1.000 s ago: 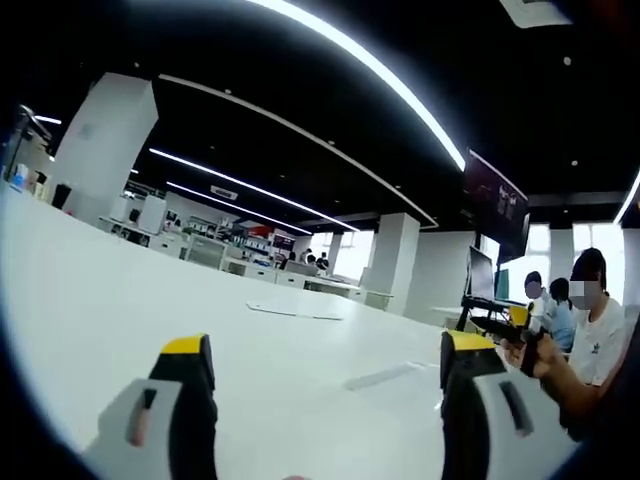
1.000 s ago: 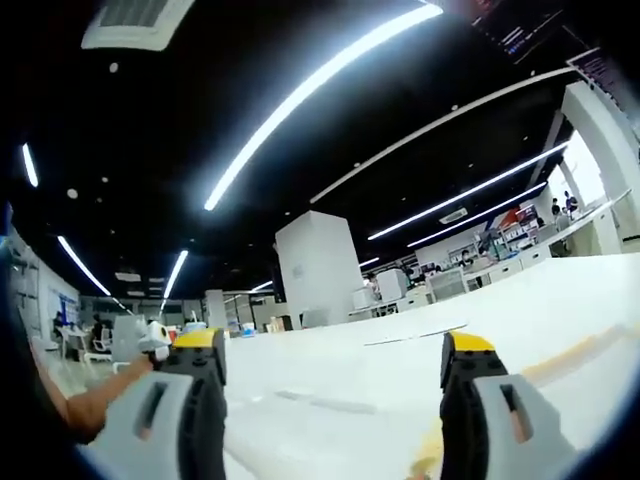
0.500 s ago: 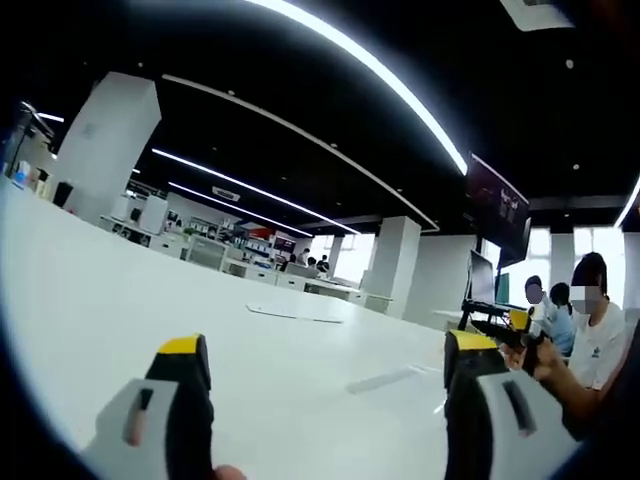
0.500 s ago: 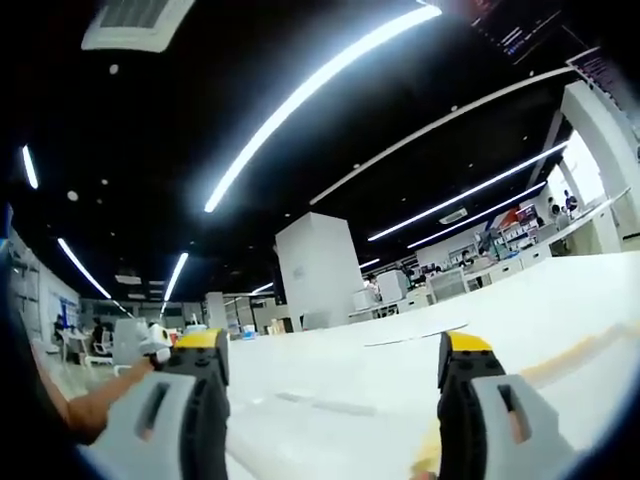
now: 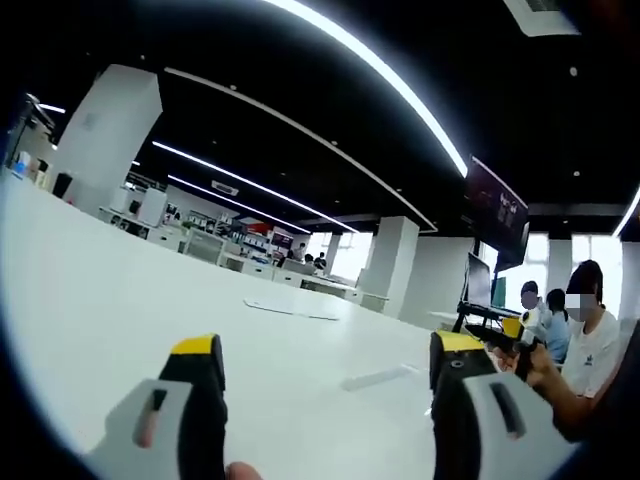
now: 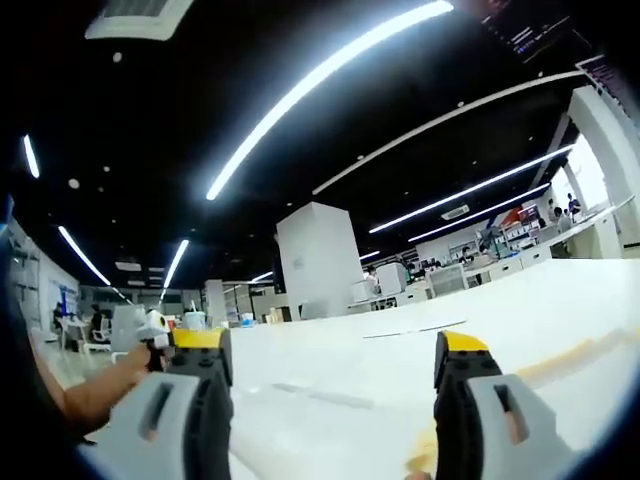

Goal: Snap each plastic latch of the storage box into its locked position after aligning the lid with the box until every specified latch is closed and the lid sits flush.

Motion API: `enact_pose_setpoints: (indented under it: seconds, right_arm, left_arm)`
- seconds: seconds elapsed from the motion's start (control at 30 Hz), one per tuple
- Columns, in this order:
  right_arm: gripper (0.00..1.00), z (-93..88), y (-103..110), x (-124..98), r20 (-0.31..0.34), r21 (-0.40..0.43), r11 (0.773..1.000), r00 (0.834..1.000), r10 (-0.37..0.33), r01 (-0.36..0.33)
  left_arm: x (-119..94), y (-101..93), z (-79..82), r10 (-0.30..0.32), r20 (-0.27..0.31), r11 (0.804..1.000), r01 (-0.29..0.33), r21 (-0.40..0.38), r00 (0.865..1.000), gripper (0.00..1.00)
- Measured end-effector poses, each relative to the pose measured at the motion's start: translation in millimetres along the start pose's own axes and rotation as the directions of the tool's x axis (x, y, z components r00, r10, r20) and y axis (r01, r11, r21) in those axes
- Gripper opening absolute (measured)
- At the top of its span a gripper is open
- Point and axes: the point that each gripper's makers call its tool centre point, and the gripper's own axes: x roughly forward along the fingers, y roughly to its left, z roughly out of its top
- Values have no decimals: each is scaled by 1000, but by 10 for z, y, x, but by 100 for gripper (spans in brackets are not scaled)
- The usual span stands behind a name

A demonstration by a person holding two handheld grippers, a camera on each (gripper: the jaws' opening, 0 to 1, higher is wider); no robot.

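My left gripper (image 5: 330,362) stands open over a white table (image 5: 120,300), its yellow-tipped jaws wide apart with nothing between them. My right gripper (image 6: 332,358) is open too, above the same white table (image 6: 540,310), and its jaws hold nothing. Both views look level across the tabletop and up at the ceiling.
A flat sheet (image 5: 290,310) lies far out on the table, and a strip (image 5: 375,378) lies nearer. A seated person (image 5: 590,345) holds a yellow-tipped gripper at the right edge. A forearm (image 6: 90,395) reaches in from the left. White pillars (image 6: 318,265) stand behind.
Both views shifted slightly with the hands. The left gripper's jaws stand a little closer together than a second ago. The right gripper's jaws are unchanged.
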Motion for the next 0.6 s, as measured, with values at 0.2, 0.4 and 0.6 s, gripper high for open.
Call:
enact_pose_setpoints:
  seconds: [0.2, 0.4, 0.6]
  right_arm:
    - [78, -6, -9, -13, -4, -16, 1000, 1000, -4, 4]
    - [75, -58, 19, -2, -37, -70, 998, 999, 9, -11]
    - [81, -50, -39, -18, -32, -51, 999, 999, -3, 1]
  left_arm:
    - [-3, -42, -73, -7, -36, 1000, 7, -10, 999, 73]
    - [-2, -64, -90, -33, -61, 999, 33, 7, 998, 68]
    - [-14, 2, -39, -8, -43, 999, 9, 32, 999, 78]
